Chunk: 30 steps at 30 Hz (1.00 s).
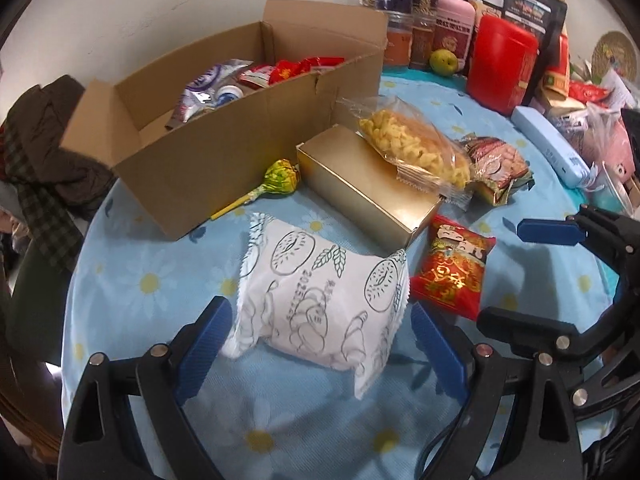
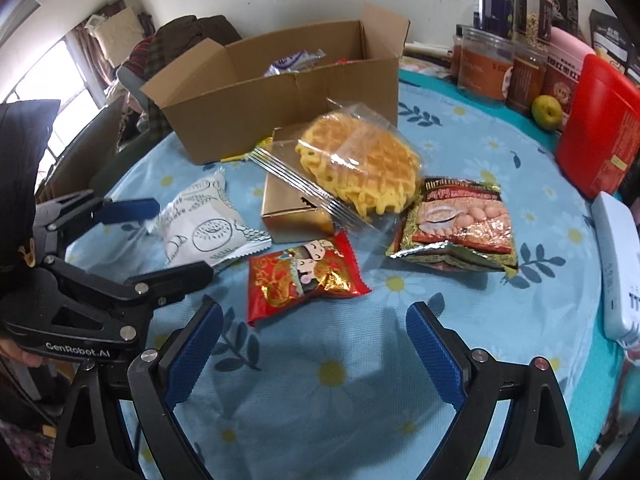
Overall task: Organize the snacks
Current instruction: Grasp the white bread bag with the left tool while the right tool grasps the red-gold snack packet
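Left wrist view: left gripper [image 1: 320,344] wide open, white bread packet [image 1: 320,292] between pads, not clamped. Cardboard box [image 1: 224,120] at 11 o'clock.

Right wrist view: right gripper [image 2: 316,344] wide open, empty; red snack packet [image 2: 302,276] at 12 o'clock, just beyond tips.

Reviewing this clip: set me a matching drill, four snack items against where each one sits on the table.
Items:
1. waffle pack
2. white pastry pack
3. lollipop
4. red packet

Places:
A. between the open left claw's fingers
B. on top of the gold box
C. against the cardboard box
D. just ahead of the open right claw

Pairs: 1-B, 2-A, 3-C, 4-D
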Motion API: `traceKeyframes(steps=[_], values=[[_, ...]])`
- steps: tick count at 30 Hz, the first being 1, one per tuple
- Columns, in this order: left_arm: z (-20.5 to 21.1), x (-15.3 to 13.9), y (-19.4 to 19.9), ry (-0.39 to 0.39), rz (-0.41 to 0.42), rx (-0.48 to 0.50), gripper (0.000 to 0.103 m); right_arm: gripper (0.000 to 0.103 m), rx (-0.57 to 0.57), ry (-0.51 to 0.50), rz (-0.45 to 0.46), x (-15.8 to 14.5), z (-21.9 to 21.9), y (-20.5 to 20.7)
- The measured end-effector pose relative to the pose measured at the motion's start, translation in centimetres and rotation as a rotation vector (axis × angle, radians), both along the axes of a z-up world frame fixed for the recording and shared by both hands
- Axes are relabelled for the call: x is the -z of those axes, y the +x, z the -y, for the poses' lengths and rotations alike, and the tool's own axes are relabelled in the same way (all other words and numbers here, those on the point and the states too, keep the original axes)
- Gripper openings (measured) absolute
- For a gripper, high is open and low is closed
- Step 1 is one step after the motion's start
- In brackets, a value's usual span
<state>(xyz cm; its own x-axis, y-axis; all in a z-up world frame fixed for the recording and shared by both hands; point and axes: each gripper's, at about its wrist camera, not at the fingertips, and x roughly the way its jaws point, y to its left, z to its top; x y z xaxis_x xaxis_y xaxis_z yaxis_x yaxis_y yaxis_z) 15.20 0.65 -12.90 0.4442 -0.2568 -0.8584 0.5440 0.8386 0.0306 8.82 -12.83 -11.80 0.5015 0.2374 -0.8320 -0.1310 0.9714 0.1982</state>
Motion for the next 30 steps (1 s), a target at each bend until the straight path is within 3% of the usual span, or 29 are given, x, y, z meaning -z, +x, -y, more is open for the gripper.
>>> traceKeyframes(steps=[4,11,15,20,22,24,30], values=[[0.0,0.9,0.9,-0.004,-0.046,0.016,0.092,0.094,-0.006,-0.016,-0.011,0.5,0.0,0.5],[-0.3,1.3,1.4,-0.027,-0.032,0.044,0.092,0.094,-0.047,-0.026,-0.027,1.2,-0.4,1.6],[-0.5,1.3,1.3,-0.064,-0.020,0.058,0.074,0.094,-0.086,-0.048,-0.034,1.9,-1.1,2.5],[-0.7,1.0,0.8,-0.066,-0.015,0.062,0.068,0.094,-0.102,-0.060,-0.018,1.9,-1.6,3.2],[-0.9,0.9,0.6,-0.058,-0.008,0.052,0.068,0.088,-0.105,-0.062,-0.008,1.9,-1.7,3.2],[-1.2,0.8,0.3,-0.070,-0.015,0.039,0.068,0.073,-0.124,-0.044,0.007,1.8,-1.9,3.0],[-2.0,0.6,-0.8,-0.097,-0.026,-0.004,0.066,0.058,-0.107,-0.037,0.016,1.7,-1.8,2.1]])
